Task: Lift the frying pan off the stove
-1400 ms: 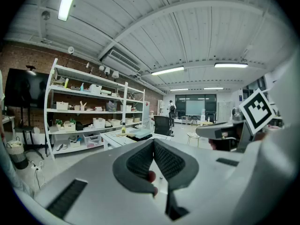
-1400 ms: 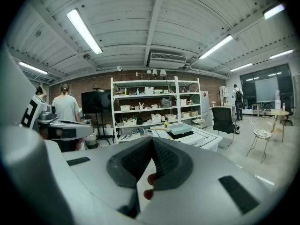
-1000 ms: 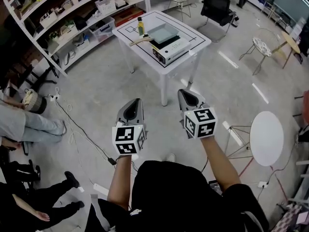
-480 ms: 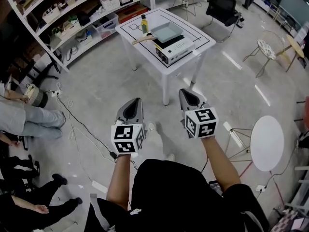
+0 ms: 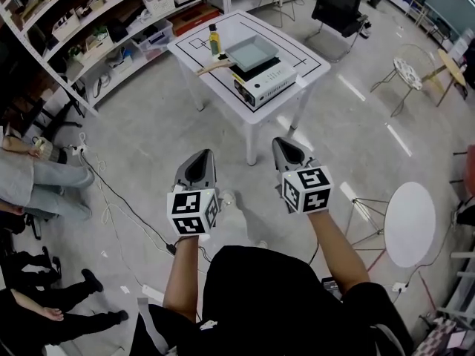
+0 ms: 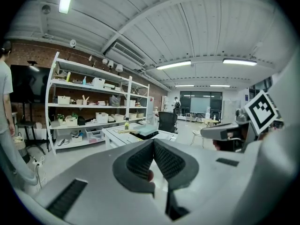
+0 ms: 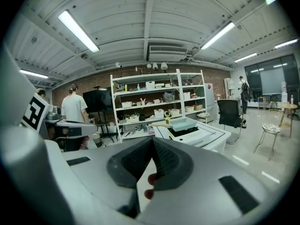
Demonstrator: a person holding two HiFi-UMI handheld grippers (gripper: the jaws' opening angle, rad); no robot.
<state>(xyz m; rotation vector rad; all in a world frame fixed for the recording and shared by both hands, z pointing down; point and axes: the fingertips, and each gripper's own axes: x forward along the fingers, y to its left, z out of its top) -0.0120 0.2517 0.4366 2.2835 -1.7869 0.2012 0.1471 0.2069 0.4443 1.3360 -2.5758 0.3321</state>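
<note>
Over the last second the bench [image 5: 308, 64] has come a little nearer and now fills slightly more of the head view, so it is judged that the bench is being walked toward. A shoe [image 5: 226, 198] is seen stepping forward on the floor between the two grippers.

The grippers have not changed. The left gripper [image 5: 206, 156] is held at waist height with its jaws pressed together and nothing between them, as is confirmed in the left gripper view [image 6: 153, 146]. The right gripper [image 5: 282, 145] is carried level with it, its jaws likewise closed and empty in the right gripper view [image 7: 151, 144].

The pan [image 5: 254, 50] is untouched. It rests on the stove [image 5: 266, 80], which stands about the middle of the bench, toward its near edge. The pan's handle [image 5: 214, 64] is pointed toward the bench's left edge, and a bottle [image 5: 214, 39] stands just beyond the handle. The pan is also seen ahead in both gripper views [image 6: 147, 130] [image 7: 183, 123], well apart from the jaws.

For the task, only the approach is under way. Open floor is still to be crossed, and a gripper must be opened before the handle can be taken.
</note>
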